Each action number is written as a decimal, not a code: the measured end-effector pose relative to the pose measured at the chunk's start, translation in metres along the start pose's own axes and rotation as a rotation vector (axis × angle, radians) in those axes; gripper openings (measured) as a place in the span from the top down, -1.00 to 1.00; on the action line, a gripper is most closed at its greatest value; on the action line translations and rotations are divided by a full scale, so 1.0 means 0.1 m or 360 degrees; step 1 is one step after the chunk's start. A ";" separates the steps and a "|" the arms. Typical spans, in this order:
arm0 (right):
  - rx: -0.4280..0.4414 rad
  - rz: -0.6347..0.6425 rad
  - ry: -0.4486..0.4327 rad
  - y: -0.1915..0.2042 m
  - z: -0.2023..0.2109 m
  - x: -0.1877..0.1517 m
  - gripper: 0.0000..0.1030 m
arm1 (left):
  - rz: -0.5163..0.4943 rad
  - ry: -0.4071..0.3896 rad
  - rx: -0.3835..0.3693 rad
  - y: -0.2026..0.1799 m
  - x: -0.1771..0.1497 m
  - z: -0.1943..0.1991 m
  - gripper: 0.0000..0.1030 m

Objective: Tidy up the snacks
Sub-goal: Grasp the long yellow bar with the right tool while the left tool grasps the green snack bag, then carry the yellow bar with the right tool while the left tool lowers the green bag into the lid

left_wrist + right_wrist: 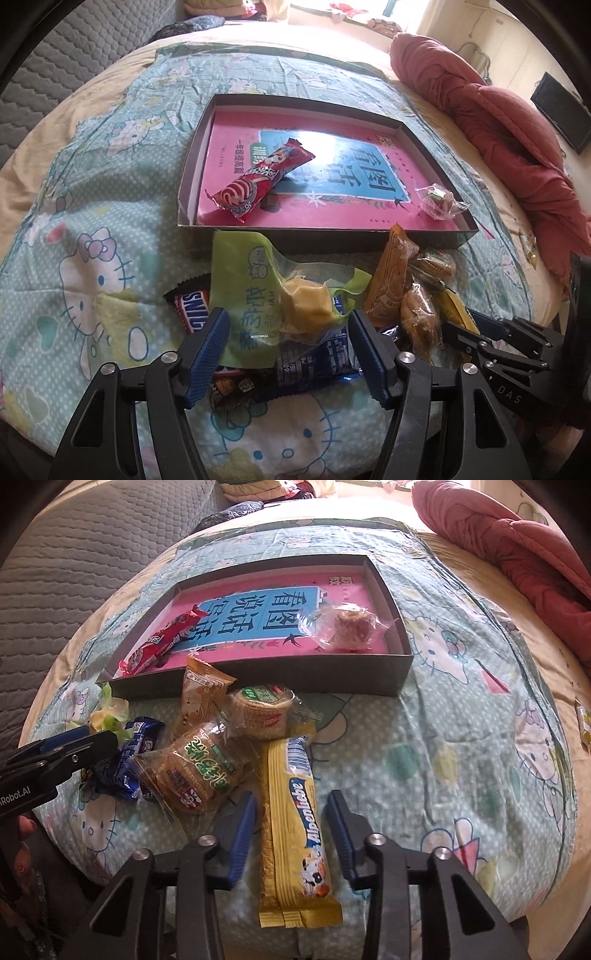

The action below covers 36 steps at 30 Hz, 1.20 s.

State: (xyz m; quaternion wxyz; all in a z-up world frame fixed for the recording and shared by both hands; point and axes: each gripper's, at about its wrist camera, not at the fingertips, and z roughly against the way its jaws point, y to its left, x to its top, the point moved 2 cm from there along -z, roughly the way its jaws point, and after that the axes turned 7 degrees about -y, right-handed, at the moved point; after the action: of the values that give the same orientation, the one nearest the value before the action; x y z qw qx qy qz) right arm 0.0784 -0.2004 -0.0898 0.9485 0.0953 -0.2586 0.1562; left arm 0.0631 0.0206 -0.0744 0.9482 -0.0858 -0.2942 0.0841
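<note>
A shallow dark box (192, 155) (258, 679) with a pink book inside lies on the bed. In it are a red candy bar (258, 177) (162, 642) and a clear-wrapped cake (439, 201) (347, 626). A snack pile lies in front of the box. My left gripper (288, 343) is open around a green-wrapped yellow cake (280, 299), above a Snickers bar (192, 306) and a blue packet (310, 362). My right gripper (291, 830) is open astride a long yellow bar (295, 834). Brown-wrapped cakes (199, 771) lie to its left.
A Hello Kitty sheet (92, 266) (461, 757) covers the bed. A red quilt (498, 122) (517, 535) is bunched at the right. A grey padded headboard (74, 561) stands at the left. A small yellow packet (583, 723) lies at the far right.
</note>
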 end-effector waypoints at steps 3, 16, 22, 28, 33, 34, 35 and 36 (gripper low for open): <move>0.0023 -0.0019 0.0006 -0.03 -0.05 0.01 0.45 | -0.0010 -0.0015 -0.0031 -0.02 0.03 -0.01 0.03; 0.0145 -0.0245 -0.0047 -0.26 0.19 -0.01 0.65 | 0.0003 -0.0113 -0.0192 0.00 0.08 0.21 0.31; 0.0136 -0.0272 -0.0200 -0.29 0.43 0.10 0.65 | -0.0052 -0.0212 -0.0190 -0.06 0.14 0.40 0.31; 0.0128 -0.0197 -0.0302 -0.19 0.56 0.25 0.65 | -0.0078 -0.0270 -0.0197 -0.07 0.22 0.49 0.31; 0.0168 -0.0168 -0.0359 -0.10 0.60 0.41 0.65 | -0.0076 -0.0289 -0.0190 -0.07 0.33 0.45 0.31; 0.0175 -0.0162 -0.0367 -0.08 0.60 0.43 0.65 | -0.0074 -0.0290 -0.0190 -0.06 0.35 0.44 0.31; 0.0187 -0.0156 -0.0379 -0.06 0.59 0.48 0.65 | -0.0069 -0.0293 -0.0188 -0.06 0.37 0.42 0.31; 0.0194 -0.0154 -0.0388 -0.05 0.59 0.51 0.65 | -0.0062 -0.0293 -0.0188 -0.05 0.39 0.41 0.31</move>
State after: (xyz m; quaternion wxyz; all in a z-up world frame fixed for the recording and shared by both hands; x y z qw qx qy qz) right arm 0.0946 -0.2077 -0.0133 0.9089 0.1833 -0.3571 0.1128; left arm 0.0723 0.0287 -0.0188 0.9118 -0.1277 -0.3863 0.0558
